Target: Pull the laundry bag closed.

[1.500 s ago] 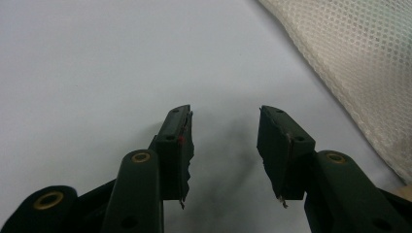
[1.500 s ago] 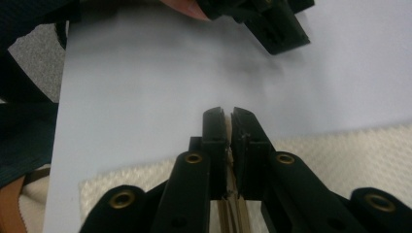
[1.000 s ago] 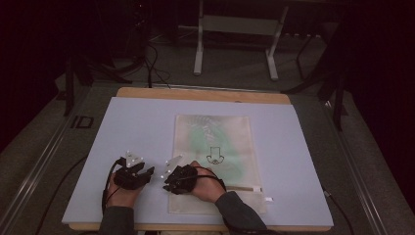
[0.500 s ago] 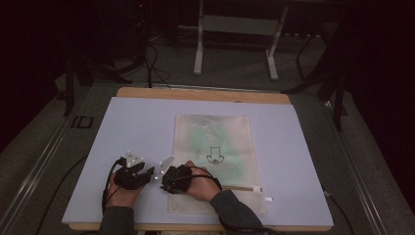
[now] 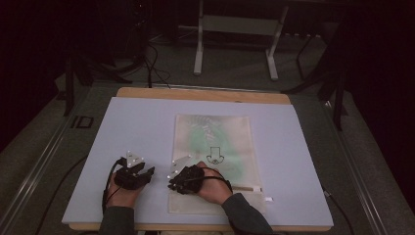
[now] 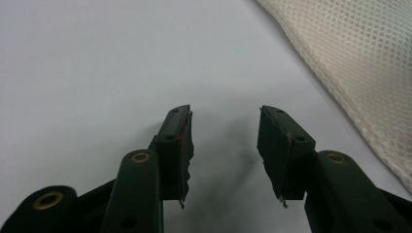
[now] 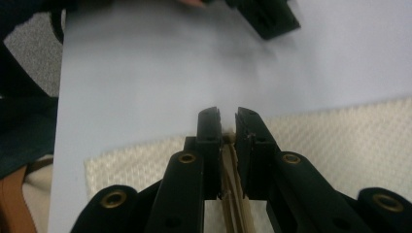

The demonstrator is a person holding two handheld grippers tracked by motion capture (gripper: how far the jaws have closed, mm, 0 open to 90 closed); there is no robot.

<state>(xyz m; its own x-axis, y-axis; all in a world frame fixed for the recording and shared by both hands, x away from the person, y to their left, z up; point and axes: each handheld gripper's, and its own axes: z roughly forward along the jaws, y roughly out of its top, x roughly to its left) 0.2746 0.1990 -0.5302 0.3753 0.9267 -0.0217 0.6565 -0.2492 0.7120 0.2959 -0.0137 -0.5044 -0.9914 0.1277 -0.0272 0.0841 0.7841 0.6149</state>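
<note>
Right tongs pinched on the mesh bag's edge, left tongs idle and open

The right tongs [image 7: 227, 127] have just closed on a thin fold of the mesh bag [image 5: 213, 147] at its near left edge; that slight hold could slip if pulled hard; the left tongs [image 6: 224, 141], open and empty, sit just beside the bag, pinning nothing, so the bag, flat on the desk [image 5: 122, 127], may slide or bunch.

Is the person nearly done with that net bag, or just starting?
Probably just starting. Done: the right gripper has pinched the near left edge of the mesh bag, a fold of mesh between its fingers. In hand: that pinch. Left: the bag lies flat on the white mat, and the left gripper waits open beside it, holding nothing.
</note>
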